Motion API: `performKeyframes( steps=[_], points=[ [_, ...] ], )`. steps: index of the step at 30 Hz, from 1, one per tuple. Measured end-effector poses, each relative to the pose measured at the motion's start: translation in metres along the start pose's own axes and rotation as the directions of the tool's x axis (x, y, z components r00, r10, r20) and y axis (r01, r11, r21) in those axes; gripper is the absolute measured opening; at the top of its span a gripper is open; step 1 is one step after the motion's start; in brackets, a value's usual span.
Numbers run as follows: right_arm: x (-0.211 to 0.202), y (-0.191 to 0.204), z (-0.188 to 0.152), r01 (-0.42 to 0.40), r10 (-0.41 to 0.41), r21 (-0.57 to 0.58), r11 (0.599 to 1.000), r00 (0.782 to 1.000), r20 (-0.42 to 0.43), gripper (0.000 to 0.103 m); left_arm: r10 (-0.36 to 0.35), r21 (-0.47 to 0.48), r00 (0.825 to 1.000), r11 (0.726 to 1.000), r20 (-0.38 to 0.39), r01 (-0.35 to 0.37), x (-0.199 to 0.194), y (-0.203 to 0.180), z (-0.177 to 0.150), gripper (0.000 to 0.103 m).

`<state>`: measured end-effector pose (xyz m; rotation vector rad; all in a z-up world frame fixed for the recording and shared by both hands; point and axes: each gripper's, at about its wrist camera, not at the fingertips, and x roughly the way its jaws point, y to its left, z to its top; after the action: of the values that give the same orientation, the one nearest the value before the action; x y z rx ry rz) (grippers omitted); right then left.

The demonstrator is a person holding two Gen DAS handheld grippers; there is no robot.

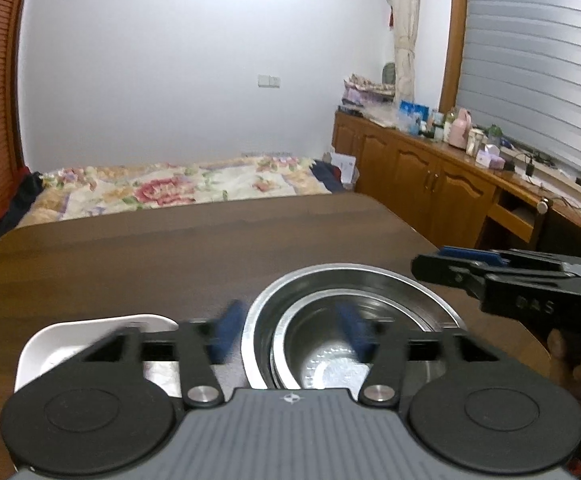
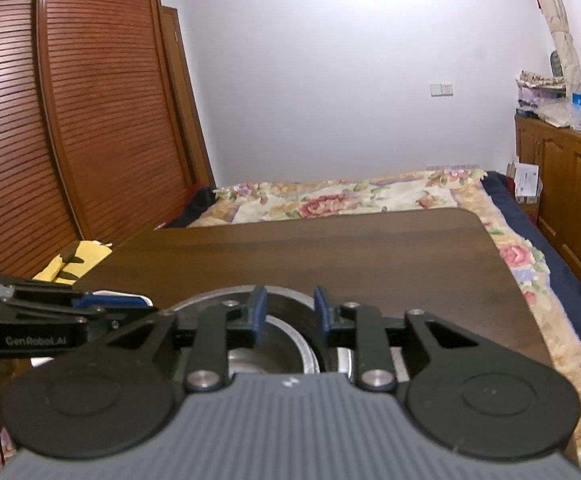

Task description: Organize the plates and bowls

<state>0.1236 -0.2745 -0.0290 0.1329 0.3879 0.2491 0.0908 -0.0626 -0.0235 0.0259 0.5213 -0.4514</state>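
Steel bowls [image 1: 354, 320] below parted left tongs [image 1: 290, 330]

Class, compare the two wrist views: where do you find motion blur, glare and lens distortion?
Left wrist view: the left gripper has smeared blue fingertips, glare shines inside the nested steel bowls, and the window blind bows at the edge. Right wrist view: the right gripper looks sharper, the wardrobe slats curve from fisheye, and the bed behind is soft.
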Motion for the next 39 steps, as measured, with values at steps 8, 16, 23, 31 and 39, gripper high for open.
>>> performKeyframes(
  steps=[8,16,23,31,39],
  points=[
    [-0.009,0.0,-0.015,0.049,-0.049,-0.006,0.999,0.997,0.06,0.083,0.027,-0.017,0.997,1.0,0.072,-0.026,0.001,0.004,-0.018,0.094],
    [0.0,-0.006,-0.037,0.111,-0.111,-0.006,0.994,0.991,0.071,0.098,0.027,-0.02,0.997,0.999,0.066,-0.026,0.006,0.0,-0.03,0.097],
    [0.008,-0.009,-0.044,0.11,-0.111,0.022,0.994,0.992,0.053,0.098,-0.001,-0.035,0.999,0.999,0.034,0.002,0.01,0.001,-0.035,0.082],
    [0.009,-0.005,-0.049,0.09,-0.091,0.035,0.995,0.995,0.037,0.088,-0.007,-0.047,1.0,0.999,0.019,0.008,0.013,0.001,-0.038,0.059],
    [0.011,-0.004,-0.052,0.074,-0.075,0.063,0.995,0.997,0.025,0.059,-0.004,-0.063,1.0,0.998,0.007,0.004,0.016,0.004,-0.04,0.045]
  ],
)
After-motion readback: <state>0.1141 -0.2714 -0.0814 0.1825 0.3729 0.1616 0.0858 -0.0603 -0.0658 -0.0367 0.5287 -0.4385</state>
